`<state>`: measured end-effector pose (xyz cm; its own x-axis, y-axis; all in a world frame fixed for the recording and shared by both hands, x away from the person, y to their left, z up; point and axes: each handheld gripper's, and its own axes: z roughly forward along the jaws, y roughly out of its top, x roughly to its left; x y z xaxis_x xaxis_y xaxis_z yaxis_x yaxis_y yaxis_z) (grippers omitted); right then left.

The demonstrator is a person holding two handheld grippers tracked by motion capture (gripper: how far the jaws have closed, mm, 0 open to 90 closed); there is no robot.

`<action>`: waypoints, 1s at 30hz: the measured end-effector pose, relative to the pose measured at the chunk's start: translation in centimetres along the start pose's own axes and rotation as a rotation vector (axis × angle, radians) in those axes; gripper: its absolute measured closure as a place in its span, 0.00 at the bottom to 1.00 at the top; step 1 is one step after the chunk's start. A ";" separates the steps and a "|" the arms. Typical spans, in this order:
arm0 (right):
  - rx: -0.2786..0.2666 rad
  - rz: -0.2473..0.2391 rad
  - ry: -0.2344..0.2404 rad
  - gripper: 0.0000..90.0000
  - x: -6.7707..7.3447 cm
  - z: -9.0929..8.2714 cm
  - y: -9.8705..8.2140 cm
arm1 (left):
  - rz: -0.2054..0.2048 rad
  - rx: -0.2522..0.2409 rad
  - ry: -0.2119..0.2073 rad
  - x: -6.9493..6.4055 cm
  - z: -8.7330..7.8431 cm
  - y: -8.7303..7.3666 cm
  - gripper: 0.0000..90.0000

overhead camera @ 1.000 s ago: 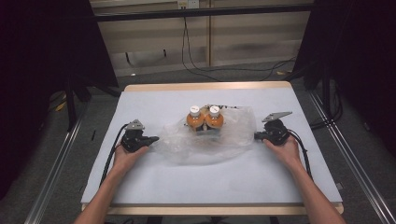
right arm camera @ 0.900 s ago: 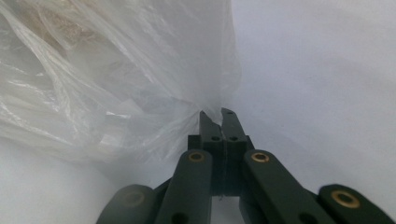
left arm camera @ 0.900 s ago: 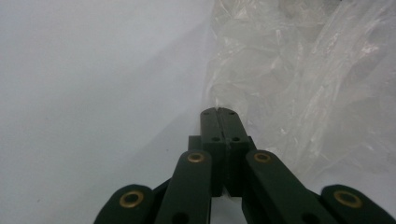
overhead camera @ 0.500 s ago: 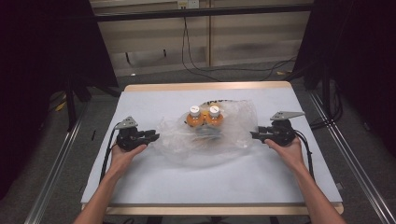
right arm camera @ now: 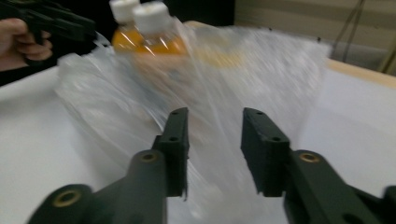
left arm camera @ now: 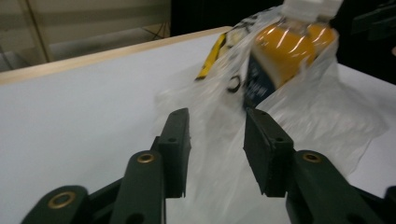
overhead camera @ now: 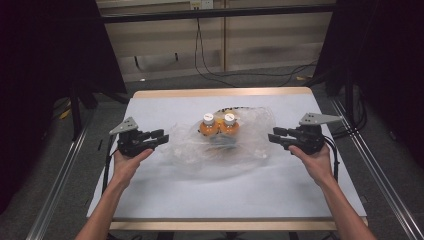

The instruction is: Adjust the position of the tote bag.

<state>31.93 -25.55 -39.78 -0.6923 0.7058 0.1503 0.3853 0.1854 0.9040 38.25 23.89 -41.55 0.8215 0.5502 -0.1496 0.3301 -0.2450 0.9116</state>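
A person stands at the near edge of the counter, a white-covered top with a pale wooden rim, and holds a tool in each hand. In the middle of the counter lies a clear plastic bag, crumpled and spread wide, and inside it two orange bottles with white caps stand upright, touching each other side by side, toward the far part of the bag.

The left tool sits at the bag's left edge, its black jaws pointing right toward the bottles. In the left gripper view the jaws stand apart with a clear gap, and the thin plastic runs up through that gap, but the pads do not press on it; the jaws have just eased slightly closer. Beyond them an orange bottle rises inside the plastic, with a yellow strip beside it.

The right tool sits at the bag's right edge, jaws pointing left. In the right gripper view its jaws are also apart and have just been closing somewhat, with blurred plastic between and beyond them, not pinched as far as I can see. The capped bottles show past it, and the other hand with its tool appears at the far left.

Cables trail across the floor beyond the counter's far edge.
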 end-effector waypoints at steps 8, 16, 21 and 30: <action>0.001 -0.080 0.070 1.00 1.5 4.0 4.8 | 0.131 0.082 -0.036 -1.8 4.6 3.5 0.90; 0.057 -0.058 0.070 1.00 1.0 8.2 5.2 | 0.105 0.154 -0.063 -1.4 7.9 3.4 0.92; 0.080 -0.028 0.059 1.00 0.3 9.4 4.0 | 0.111 0.202 -0.078 -1.7 9.1 2.0 0.91; 0.216 -0.030 0.025 1.00 -0.5 11.6 0.5 | 0.126 0.273 -0.072 -1.9 10.1 0.3 0.91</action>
<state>39.58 -17.88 -44.06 -0.7195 0.6808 0.1370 0.4840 0.3501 0.8020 41.50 14.76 -44.88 0.8916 0.4460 -0.0779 0.3284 -0.5186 0.7894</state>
